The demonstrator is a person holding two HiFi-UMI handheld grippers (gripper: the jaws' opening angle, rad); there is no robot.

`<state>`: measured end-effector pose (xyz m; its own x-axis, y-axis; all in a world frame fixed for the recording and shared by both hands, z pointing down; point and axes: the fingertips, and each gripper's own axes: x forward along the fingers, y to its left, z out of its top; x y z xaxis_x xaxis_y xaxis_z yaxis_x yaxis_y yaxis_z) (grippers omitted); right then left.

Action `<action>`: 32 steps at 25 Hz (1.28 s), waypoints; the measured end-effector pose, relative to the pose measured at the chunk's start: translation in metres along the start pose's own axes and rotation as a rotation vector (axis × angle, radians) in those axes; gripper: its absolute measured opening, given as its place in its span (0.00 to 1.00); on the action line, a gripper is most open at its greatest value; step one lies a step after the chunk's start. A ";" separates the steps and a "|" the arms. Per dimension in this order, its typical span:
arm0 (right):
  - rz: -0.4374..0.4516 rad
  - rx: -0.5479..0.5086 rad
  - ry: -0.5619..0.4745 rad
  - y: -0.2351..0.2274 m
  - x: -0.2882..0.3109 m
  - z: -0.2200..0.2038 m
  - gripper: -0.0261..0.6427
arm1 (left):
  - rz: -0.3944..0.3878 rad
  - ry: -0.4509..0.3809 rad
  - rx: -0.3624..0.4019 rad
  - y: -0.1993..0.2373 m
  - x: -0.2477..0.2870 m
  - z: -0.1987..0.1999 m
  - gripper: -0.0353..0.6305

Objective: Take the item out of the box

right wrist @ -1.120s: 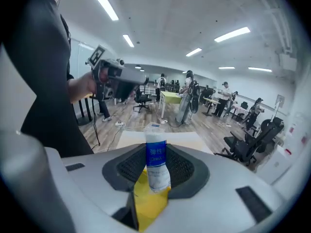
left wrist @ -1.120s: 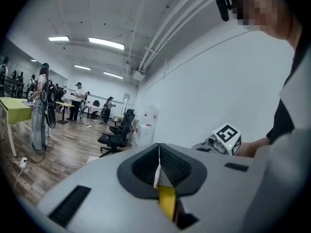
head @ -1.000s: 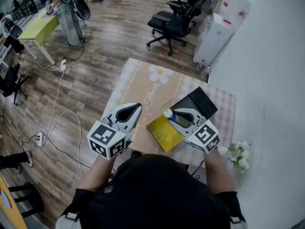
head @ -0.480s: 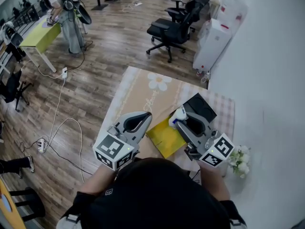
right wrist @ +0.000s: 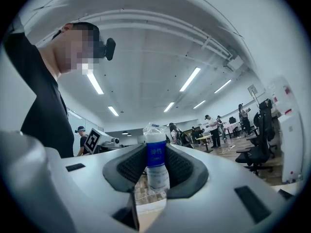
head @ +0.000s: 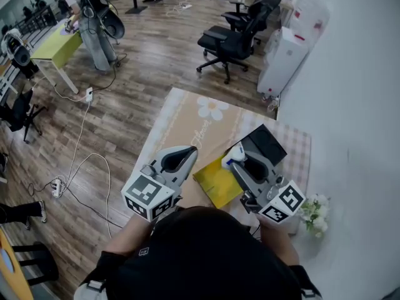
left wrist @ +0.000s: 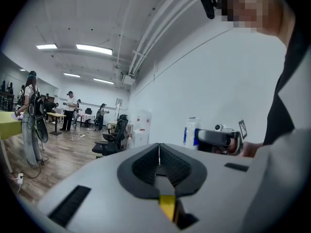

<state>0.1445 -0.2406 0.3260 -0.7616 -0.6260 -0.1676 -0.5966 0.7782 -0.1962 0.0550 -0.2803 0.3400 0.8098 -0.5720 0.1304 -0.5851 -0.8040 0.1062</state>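
A small white item with a blue label (head: pixel 235 154), wrapped in clear film, stands upright between the pads of my right gripper (head: pixel 237 157), held up above the box. The jaws are closing on it, and both pads touch it in the right gripper view, around the item (right wrist: pixel 156 165) in the right gripper (right wrist: pixel 156 152). The black box (head: pixel 266 141) lies open on the table, its yellow lid (head: pixel 216 181) folded toward me. My left gripper (head: pixel 186 151) hovers to the left of the lid. Its jaws meet with nothing between them, as the left gripper (left wrist: pixel 159 147) shows in its own view.
The table (head: pixel 187 120) carries a beige cloth with a daisy print. White flowers (head: pixel 315 206) sit at its near right corner by the wall. A black office chair (head: pixel 228 37) and a white appliance (head: pixel 287 50) stand beyond the table.
My right gripper has risen from low over the yellow lid and tilted upward with the item in it. The left gripper has shifted a little to the right.
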 end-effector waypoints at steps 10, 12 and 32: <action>-0.049 -0.023 0.055 -0.015 -0.003 -0.016 0.22 | 0.021 0.020 -0.009 0.008 0.001 -0.007 0.08; -0.046 -0.035 0.071 -0.017 -0.002 -0.019 0.22 | 0.025 0.034 0.008 0.011 0.002 -0.009 0.08; -0.043 -0.093 0.068 -0.025 -0.001 -0.007 0.22 | 0.037 -0.002 0.009 0.010 0.007 0.001 0.08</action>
<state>0.1581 -0.2589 0.3376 -0.7485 -0.6564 -0.0940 -0.6474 0.7541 -0.1104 0.0553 -0.2925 0.3405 0.7874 -0.6021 0.1323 -0.6146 -0.7834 0.0929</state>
